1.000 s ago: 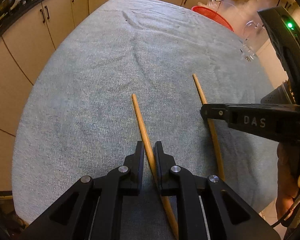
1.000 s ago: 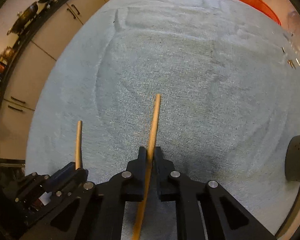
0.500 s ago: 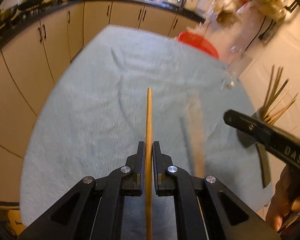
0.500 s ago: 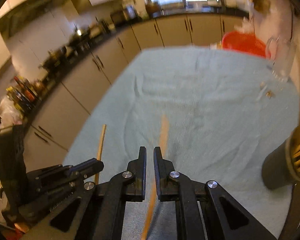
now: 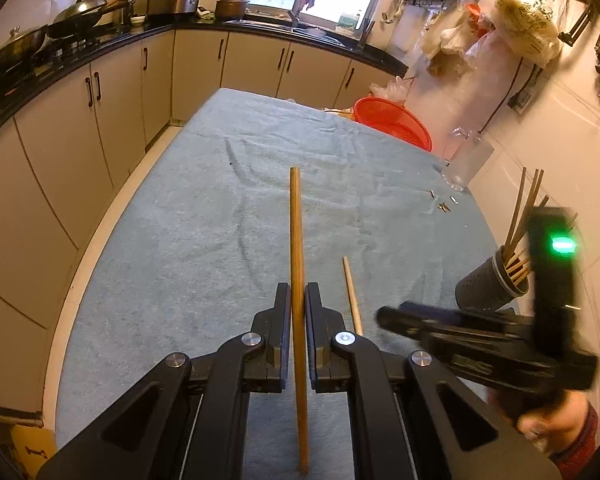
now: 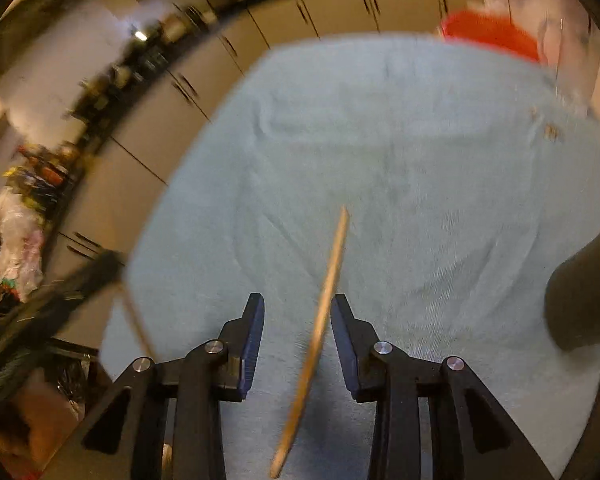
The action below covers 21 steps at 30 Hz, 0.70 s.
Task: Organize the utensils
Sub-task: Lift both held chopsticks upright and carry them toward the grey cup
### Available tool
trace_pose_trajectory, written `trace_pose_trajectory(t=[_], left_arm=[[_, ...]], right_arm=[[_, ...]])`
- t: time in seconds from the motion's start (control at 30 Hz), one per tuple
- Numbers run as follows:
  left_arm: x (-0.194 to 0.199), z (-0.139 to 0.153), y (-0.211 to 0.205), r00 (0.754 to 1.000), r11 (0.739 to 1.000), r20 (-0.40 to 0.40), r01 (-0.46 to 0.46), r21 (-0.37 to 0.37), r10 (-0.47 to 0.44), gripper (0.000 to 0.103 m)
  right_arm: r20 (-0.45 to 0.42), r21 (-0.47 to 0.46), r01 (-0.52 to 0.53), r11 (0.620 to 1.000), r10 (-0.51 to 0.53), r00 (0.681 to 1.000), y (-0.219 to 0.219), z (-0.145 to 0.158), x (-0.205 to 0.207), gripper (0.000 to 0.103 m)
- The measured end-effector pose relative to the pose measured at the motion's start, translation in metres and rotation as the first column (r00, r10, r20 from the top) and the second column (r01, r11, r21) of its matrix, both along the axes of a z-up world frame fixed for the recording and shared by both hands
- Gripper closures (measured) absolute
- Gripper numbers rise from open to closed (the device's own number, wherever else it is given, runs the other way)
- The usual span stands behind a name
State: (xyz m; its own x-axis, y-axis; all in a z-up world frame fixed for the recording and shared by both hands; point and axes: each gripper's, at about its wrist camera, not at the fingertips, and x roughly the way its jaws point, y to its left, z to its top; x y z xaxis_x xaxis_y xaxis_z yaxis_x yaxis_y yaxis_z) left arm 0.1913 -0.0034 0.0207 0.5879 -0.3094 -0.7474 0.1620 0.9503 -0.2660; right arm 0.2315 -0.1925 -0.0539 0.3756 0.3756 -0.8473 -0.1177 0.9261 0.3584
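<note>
My left gripper [image 5: 298, 296] is shut on a long wooden chopstick [image 5: 296, 220], which points away over the blue-grey cloth [image 5: 204, 240]. A second chopstick [image 6: 328, 292] lies slanted between the fingers of my right gripper [image 6: 298, 308]. Those jaws are opening and neither pad touches it; whether it rests on the cloth I cannot tell. In the left wrist view this second chopstick [image 5: 352, 292] shows just left of the blurred right gripper [image 5: 388, 316]. A dark grey holder [image 5: 488, 284] with several chopsticks stands at the table's right edge, also the dark holder [image 6: 580, 300] in the right wrist view.
A red basket [image 5: 392, 120] and a clear glass jar [image 5: 466, 164] stand at the far right of the table. Small metal bits [image 5: 444, 206] lie near the jar. Kitchen cabinets [image 5: 100, 120] run along the left. A hand [image 5: 548, 420] holds the right gripper.
Both grippers have risen and tilted up, so the kitchen and the holder came into view. The left one carried its chopstick along. The right jaws have parted and let go of their chopstick.
</note>
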Motion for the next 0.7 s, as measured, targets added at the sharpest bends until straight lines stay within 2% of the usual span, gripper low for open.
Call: trace_pose_trajectory(t=[0.13,0.33,0.43,0.47,0.57,0.7], left_arm=[[0.004,-0.003,0.002,1.0,1.0,-0.007,-0.002,-0.012,0.002,0.096],[0.005,-0.005,0.007,1.0,1.0,-0.013,0.003,-0.027,-0.004,0.096],[0.005,-0.005,0.008,1.0,0.999,-0.012,0.002,-0.032,-0.002,0.096],[0.005,-0.005,0.007,1.0,0.999,-0.012,0.003,-0.034,-0.003,0.097],[0.004,-0.005,0.007,1.0,0.999,-0.012,0.001,-0.034,-0.002,0.097],[0.003,-0.003,0.005,1.0,0.999,-0.007,0.003,-0.032,-0.003,0.097]], right_arm=[[-0.068,-0.039,0.004,0.999,-0.007,0.998,0.007,-0.024,0.019,0.073],[-0.1,-0.142,-0.015,0.99,0.001,0.995,0.018,-0.039,0.029,0.078],[-0.096,-0.183,-0.029,0.983,0.011,0.995,0.018,-0.043,0.032,0.085],[-0.094,-0.185,-0.031,0.982,0.014,0.995,0.016,-0.043,0.032,0.092],[-0.088,-0.152,-0.03,0.988,0.017,0.996,0.011,-0.041,0.031,0.095],[0.005,-0.085,-0.01,0.996,0.011,1.0,0.0,-0.02,0.015,0.095]])
